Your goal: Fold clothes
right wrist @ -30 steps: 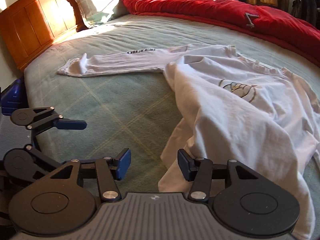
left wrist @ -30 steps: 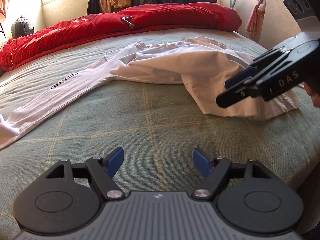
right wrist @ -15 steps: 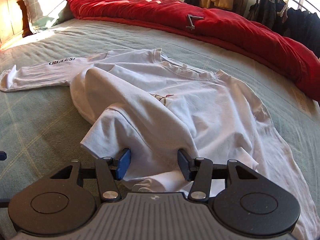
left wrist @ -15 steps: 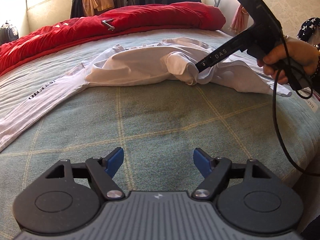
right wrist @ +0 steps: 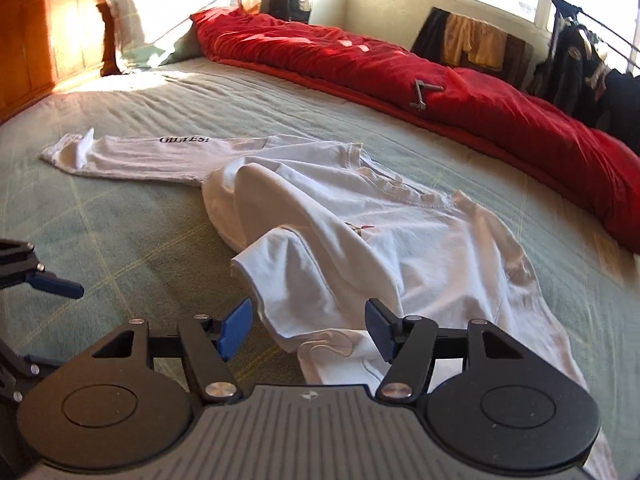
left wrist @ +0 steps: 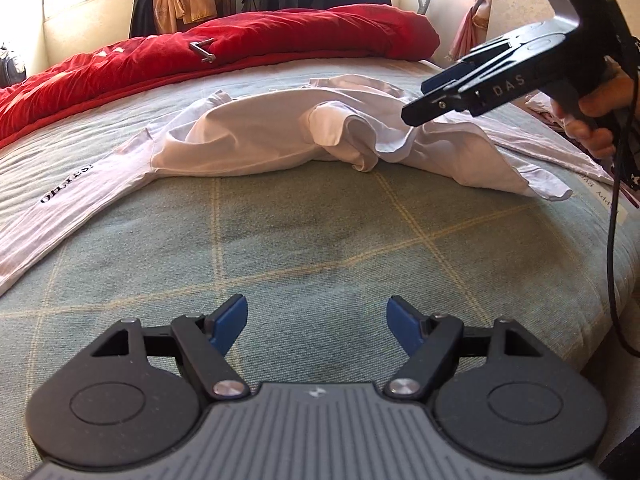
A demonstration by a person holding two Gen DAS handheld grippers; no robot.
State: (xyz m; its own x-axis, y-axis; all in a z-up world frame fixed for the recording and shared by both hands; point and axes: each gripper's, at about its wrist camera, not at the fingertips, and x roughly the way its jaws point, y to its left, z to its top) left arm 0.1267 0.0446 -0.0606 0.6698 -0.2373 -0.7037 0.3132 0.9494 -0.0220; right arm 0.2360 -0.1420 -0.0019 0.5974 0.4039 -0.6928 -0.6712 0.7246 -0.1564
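With my right tongs [right wrist: 306, 330] opening just above the white shirt [right wrist: 384, 248] heaped on the bed [left wrist: 320, 248] and my left tongs [left wrist: 318, 322] wide and empty, I may pinch several layers and worsen the bunching.

A wide bed [left wrist: 320, 240] with a grey-green checked cover carries everything. A white long-sleeved shirt [right wrist: 400, 248] lies rumpled across its middle, one sleeve stretched flat to the left in the left wrist view. A red duvet [left wrist: 240, 52] is bunched along the far edge, a small metal object [left wrist: 202, 51] lying on it.
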